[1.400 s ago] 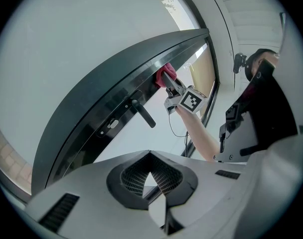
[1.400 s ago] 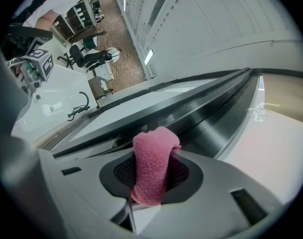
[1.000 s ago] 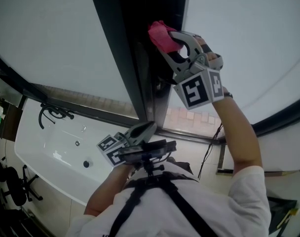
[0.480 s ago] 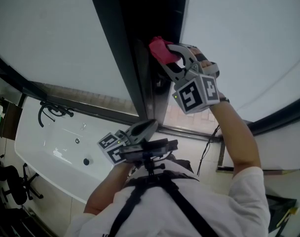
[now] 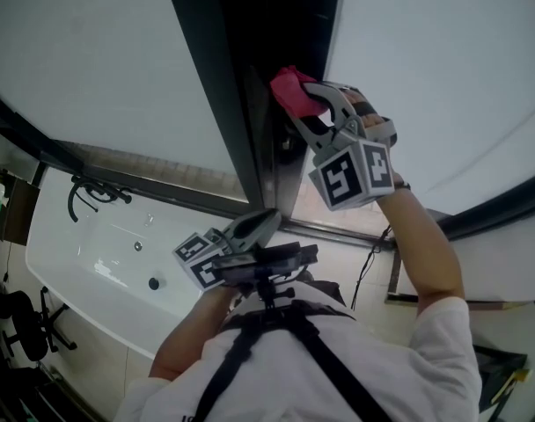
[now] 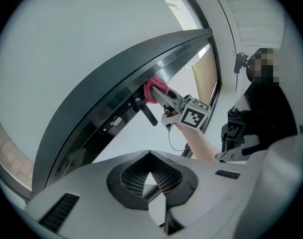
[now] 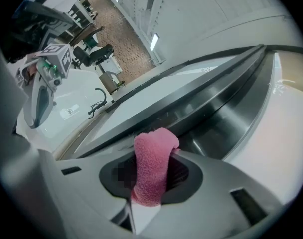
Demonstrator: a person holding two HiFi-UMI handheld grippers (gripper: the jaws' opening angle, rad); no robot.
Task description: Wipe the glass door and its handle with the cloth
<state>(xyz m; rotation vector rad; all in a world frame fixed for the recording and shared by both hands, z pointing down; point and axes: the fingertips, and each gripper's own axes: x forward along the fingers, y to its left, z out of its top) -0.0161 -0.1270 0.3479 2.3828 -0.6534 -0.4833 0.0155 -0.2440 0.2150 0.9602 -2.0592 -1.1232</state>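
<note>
A pink cloth [image 5: 292, 89] is pinched in my right gripper [image 5: 310, 97], which is shut on it and presses it against the dark door frame [image 5: 216, 77] between two pale glass panes [image 5: 443, 69]. From the right gripper view the cloth [image 7: 152, 171] sticks up between the jaws of that gripper [image 7: 159, 158], touching the frame's metal edge. The left gripper view shows the cloth [image 6: 154, 88] just above the black lever handle [image 6: 146, 112]. My left gripper [image 5: 260, 225] is held low by the chest, away from the door, shut on nothing [image 6: 150, 156].
A white bathtub [image 5: 100, 262] with a black tap [image 5: 91, 196] lies at lower left. Black chairs [image 5: 21, 341] stand at the left edge. A cable [image 5: 373, 262] hangs by the door's bottom rail. A camera mount [image 5: 263, 266] sits on the person's chest.
My right gripper has slid the pink cloth a little down the door frame, toward the handle. The left gripper has stayed in place.
</note>
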